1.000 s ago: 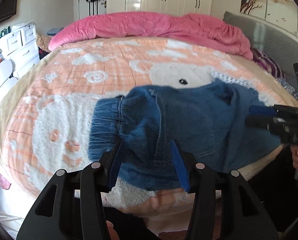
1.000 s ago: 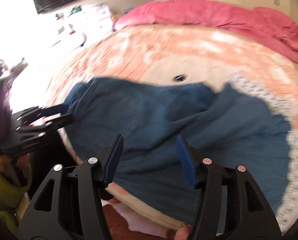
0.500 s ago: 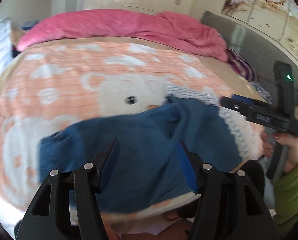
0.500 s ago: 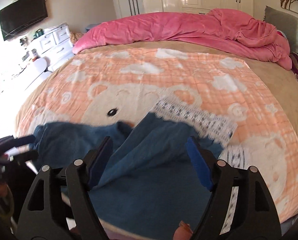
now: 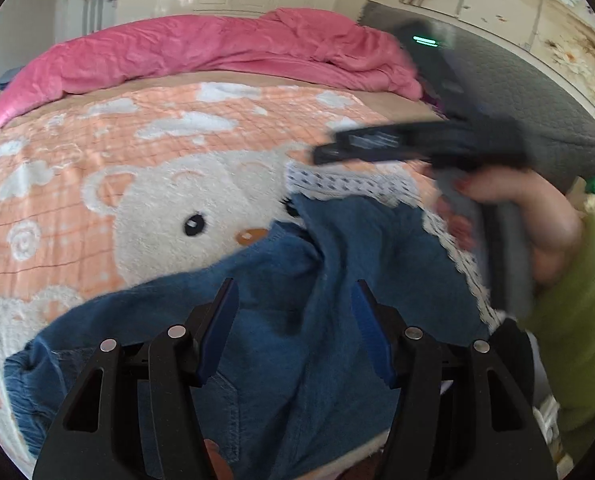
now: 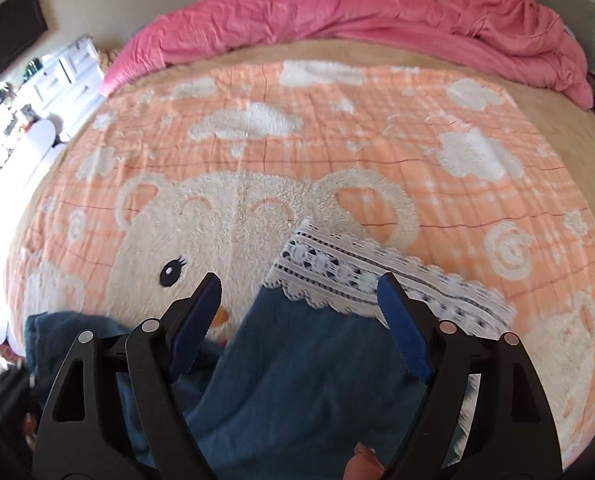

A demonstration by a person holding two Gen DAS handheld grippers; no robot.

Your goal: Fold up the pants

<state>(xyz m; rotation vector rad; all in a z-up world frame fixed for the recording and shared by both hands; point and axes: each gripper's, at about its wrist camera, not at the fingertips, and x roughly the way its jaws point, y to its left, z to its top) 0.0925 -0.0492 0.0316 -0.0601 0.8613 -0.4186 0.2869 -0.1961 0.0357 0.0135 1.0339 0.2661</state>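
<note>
My left gripper [image 5: 293, 328] and right gripper [image 6: 297, 320] hang released over the pants [image 5: 297, 280], jaws of the right just widened, nothing between; pants lie on the bed [image 6: 337, 140].

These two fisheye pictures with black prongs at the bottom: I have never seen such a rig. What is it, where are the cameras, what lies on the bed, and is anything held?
There is no robot here. A person holds a hand-operated two-finger gripper in each hand, and a camera on each looks forward along its fingers. One picture comes from the left gripper, the other from the right gripper. The right gripper also shows from the side in the left view, held by a hand. On the bed's bear blanket lie blue pants with a white lace hem; a pink quilt is bunched at the far end. Both grippers are open, the right one's jaws having just widened, and neither holds anything.
</note>
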